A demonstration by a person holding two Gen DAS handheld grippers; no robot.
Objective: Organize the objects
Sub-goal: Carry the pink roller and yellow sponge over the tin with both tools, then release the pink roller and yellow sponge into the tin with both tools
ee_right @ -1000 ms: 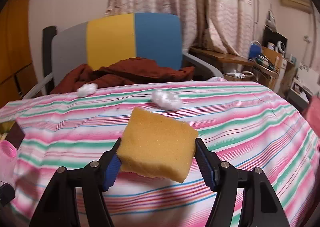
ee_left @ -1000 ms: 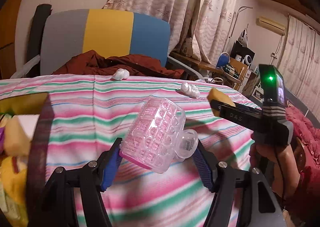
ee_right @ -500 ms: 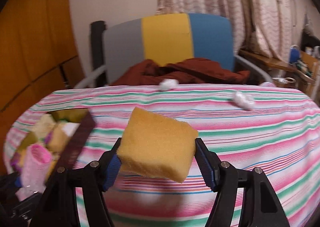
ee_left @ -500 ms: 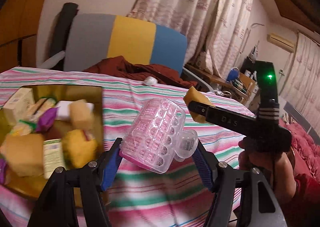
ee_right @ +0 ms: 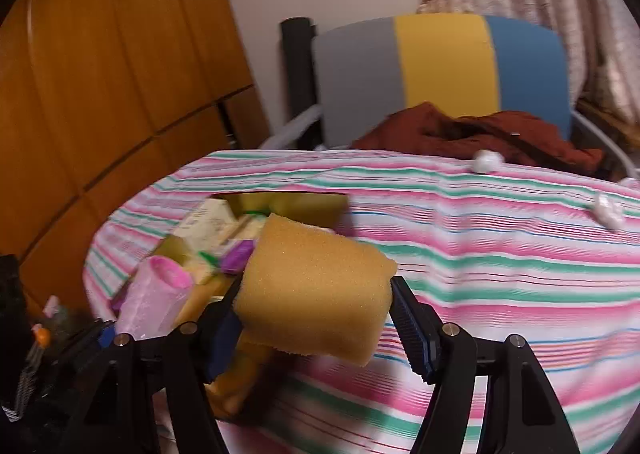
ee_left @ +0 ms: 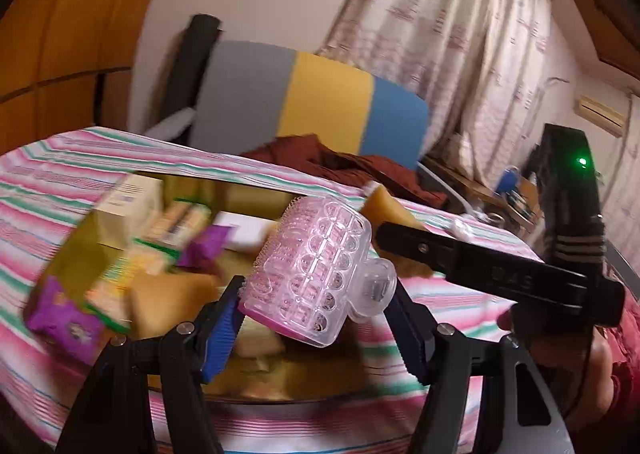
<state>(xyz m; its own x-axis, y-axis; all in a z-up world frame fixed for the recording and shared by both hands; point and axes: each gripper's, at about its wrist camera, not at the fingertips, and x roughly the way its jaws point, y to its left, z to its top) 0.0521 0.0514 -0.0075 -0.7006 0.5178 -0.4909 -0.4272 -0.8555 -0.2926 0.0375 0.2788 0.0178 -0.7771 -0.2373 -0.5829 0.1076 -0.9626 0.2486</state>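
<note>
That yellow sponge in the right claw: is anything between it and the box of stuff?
Nothing visible. The yellow sponge in the right claw hangs at the open box's near edge, though packets and sponges already crowd the inside.

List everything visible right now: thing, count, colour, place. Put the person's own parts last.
Hair roller: one, clear pink, held over the tray.
Sponge: one, yellow-orange, held at the tray's right edge.
Tray: one, gold, on the tablecloth, filled with boxes, sponges and packets.
Purple packets: at least two, in the tray.
Cream box: one, tray's far left.
Tablecloth: one, pink, green and white stripes.
Cotton balls: at least two, white, far edge of the cloth.
Chair: one, grey, yellow, blue, behind the table.
Garment: one, rust red, on the chair.
Left gripper: black, blue pads.
Right gripper: black, blue pads.
</note>
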